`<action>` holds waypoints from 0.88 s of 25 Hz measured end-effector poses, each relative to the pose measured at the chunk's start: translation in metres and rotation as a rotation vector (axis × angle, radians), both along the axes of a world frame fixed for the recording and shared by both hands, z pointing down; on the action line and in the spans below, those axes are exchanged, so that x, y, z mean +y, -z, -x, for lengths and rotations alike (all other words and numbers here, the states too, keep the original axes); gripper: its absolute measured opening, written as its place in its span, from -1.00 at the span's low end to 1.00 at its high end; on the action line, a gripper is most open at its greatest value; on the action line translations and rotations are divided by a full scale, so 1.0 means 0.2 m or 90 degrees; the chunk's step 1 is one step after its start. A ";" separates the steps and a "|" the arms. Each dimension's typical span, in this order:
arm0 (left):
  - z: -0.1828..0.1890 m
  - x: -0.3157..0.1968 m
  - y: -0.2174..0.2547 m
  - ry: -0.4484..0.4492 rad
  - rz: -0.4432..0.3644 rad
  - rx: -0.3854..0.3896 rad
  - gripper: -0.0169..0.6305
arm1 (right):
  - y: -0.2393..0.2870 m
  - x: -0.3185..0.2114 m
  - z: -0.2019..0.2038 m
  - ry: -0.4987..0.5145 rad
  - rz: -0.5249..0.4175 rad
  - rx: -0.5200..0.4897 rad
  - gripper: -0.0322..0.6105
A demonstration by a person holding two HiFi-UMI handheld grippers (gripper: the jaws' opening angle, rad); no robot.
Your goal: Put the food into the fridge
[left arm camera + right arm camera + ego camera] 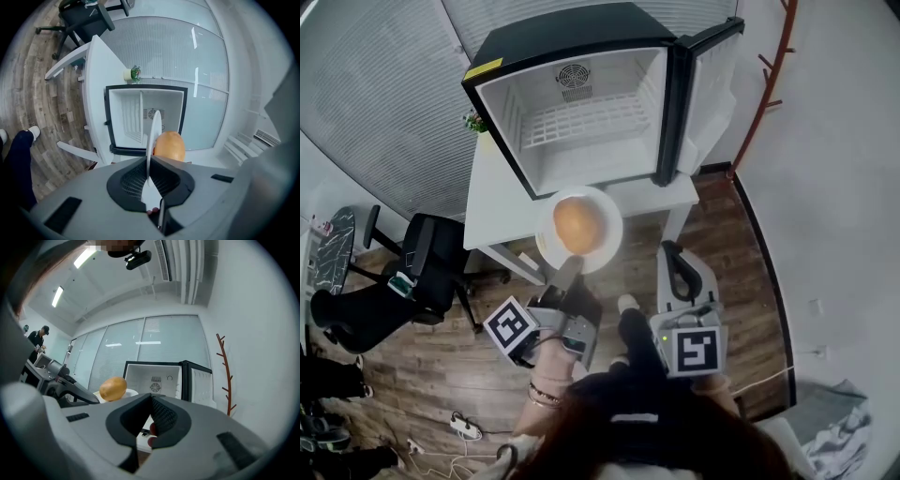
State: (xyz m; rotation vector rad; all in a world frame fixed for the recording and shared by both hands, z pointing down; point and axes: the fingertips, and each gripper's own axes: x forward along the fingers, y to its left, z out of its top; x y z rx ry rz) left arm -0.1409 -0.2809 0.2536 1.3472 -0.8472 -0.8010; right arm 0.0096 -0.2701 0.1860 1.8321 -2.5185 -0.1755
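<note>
One step seemingly remained: head view, the left hand-held gripper (571, 268) held the plate (546, 236) of food (576, 225) before the open, empty fridge (581, 122); left gripper view, jaws clamped on its rim; right gripper view, the right hand-held gripper (151, 404) closed on nothing.

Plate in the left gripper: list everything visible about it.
The white plate is round, shallow and glossy, seemingly ceramic. It is held about level in the air before the open fridge, with the jaws of the left gripper shut on its near rim. One rounded yellow-orange food item sits at its middle. Nothing else touches it.
</note>
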 end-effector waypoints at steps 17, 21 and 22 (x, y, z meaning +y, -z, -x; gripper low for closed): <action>-0.02 -0.26 -0.02 -0.006 0.010 -0.003 -0.91 | -0.03 -0.27 0.03 0.012 0.021 0.011 -0.90; 0.00 -0.32 -0.03 -0.005 0.018 -0.007 -0.91 | -0.04 -0.32 0.05 0.010 0.022 0.003 -0.90; 0.00 -0.33 -0.03 -0.005 0.019 -0.007 -0.91 | -0.04 -0.33 0.05 0.010 0.023 0.003 -0.90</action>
